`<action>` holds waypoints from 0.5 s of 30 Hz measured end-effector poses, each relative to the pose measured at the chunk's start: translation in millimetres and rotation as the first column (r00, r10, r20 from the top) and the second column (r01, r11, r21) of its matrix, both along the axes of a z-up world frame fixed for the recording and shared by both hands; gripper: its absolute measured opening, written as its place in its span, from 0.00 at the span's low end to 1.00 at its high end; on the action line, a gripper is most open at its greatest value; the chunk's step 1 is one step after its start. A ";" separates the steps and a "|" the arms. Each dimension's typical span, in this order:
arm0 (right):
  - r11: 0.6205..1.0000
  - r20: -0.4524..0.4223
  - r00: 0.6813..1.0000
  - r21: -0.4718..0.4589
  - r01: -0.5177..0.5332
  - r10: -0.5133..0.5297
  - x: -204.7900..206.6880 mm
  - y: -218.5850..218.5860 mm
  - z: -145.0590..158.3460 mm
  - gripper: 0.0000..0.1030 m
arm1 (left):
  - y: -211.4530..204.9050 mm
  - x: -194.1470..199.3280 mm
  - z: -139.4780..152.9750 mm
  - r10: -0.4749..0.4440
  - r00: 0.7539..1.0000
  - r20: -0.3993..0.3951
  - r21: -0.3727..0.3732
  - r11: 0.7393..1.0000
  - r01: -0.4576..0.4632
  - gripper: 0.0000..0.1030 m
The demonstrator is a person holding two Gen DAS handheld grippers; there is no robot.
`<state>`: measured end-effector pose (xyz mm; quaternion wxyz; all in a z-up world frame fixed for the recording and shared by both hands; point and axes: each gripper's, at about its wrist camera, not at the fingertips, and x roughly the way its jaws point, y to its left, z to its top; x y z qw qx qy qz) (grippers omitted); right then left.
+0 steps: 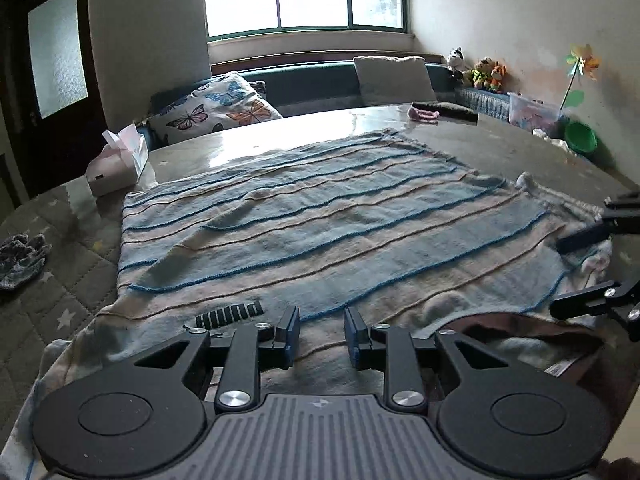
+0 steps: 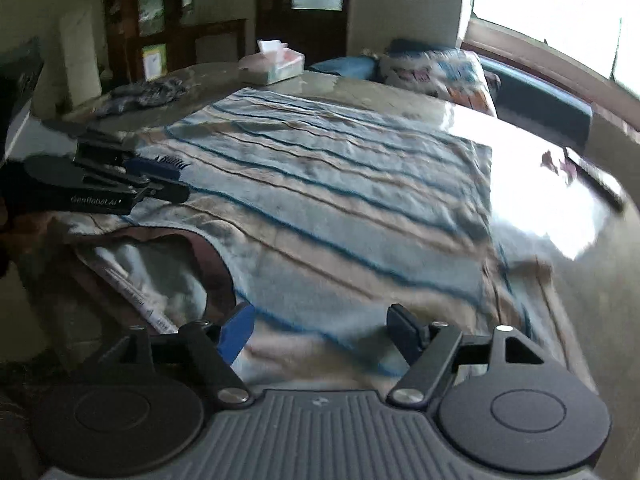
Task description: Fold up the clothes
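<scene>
Lying flat on the table [image 1: 520, 152], striped sweater [image 1: 320, 220] (not one fold yet), with left gripper [image 1: 322, 330] partly open over its near edge, holding nothing, then right gripper [image 2: 320, 332] wide open, empty too.

One striped garment [image 1: 320, 220], two tongs, one tissue box [image 1: 116, 164].

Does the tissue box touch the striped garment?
Apart. The left wrist view shows bare table between the tissue box and the striped garment.
</scene>
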<state>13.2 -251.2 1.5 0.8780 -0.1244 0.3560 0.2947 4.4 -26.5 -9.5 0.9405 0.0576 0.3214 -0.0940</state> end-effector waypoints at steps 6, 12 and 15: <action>0.990 -0.062 0.992 0.077 0.117 -0.113 0.2 -39.9 0.0 0.71 | -20.0 4.8 11.3 -0.050 0.999 0.004 -0.023 0.998 0.050 0.26; 0.988 -0.066 0.990 0.082 0.129 -0.123 -12.7 -59.9 6.2 0.65 | -58.1 11.2 11.4 -0.147 0.989 -0.010 -0.034 0.989 0.146 0.26; 0.981 -0.040 0.987 0.107 0.159 -0.155 -12.8 -67.4 10.7 0.61 | -81.6 13.4 8.2 -0.205 0.979 -0.018 -0.032 0.978 0.204 0.26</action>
